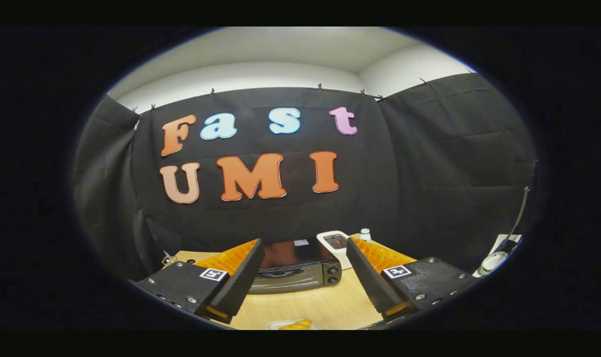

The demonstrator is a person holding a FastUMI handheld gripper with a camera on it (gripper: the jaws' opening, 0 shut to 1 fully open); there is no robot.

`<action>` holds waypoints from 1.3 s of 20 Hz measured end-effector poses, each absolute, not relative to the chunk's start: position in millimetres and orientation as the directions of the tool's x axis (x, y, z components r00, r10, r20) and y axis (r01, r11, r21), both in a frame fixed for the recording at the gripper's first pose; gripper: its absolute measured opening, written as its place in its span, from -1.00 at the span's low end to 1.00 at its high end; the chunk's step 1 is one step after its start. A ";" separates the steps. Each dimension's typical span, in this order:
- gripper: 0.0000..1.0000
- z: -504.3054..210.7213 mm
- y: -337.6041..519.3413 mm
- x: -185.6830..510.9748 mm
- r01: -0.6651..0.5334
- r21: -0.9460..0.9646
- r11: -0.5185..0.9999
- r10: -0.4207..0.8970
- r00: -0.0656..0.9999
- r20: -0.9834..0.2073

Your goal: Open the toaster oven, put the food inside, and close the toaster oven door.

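The gripper (305, 270) is spread wide with nothing between its fingers, held above a wooden table (330, 305). Beyond the fingers sits one dark oven (295, 267), door shut; its left end is hidden behind the left finger, and two knobs show on its right side. Below the fingers, one piece of yellow food (296, 325) on a pale plate (275, 325) is mostly cut off. Behind the oven stand one white device (334, 243) and one small bottle (364, 234), both partly covered. A small metal object (169, 259) at the table's far left corner is too small to identify.
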State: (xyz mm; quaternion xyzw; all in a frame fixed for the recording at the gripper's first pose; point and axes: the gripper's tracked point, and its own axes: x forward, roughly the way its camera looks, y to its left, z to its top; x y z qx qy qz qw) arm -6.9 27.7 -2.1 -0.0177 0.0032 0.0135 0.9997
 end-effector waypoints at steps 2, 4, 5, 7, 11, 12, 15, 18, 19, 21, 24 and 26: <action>0.97 -1.7 32.8 -7.3 -0.034 -0.037 0.999 0.033 0.999 -0.007; 0.97 -1.0 37.3 -7.7 -0.045 -0.034 0.998 0.045 0.999 -0.008; 0.97 -0.5 38.9 -8.3 -0.048 -0.036 0.998 0.048 0.999 -0.007; 0.97 -3.2 38.6 -6.4 -0.049 -0.043 0.998 0.048 0.999 -0.009; 0.97 -15.2 46.4 1.7 -0.060 -0.053 0.997 0.058 0.998 -0.037; 0.97 -18.6 48.2 4.3 -0.064 -0.058 0.996 0.061 0.997 -0.046; 0.97 -25.3 54.9 15.9 -0.079 -0.075 0.994 0.074 0.995 -0.064; 0.97 -39.6 65.1 35.2 -0.102 -0.096 0.990 0.093 0.992 -0.090; 0.97 -46.3 69.4 43.5 -0.112 -0.100 0.989 0.102 0.990 -0.102; 0.97 -65.7 78.4 61.6 -0.138 -0.107 0.985 0.122 0.983 -0.140; 0.97 -102.5 89.3 88.9 -0.179 -0.122 0.976 0.150 0.966 -0.210; 0.98 -125.7 89.8 107.0 -0.184 -0.135 0.974 0.145 0.955 -0.260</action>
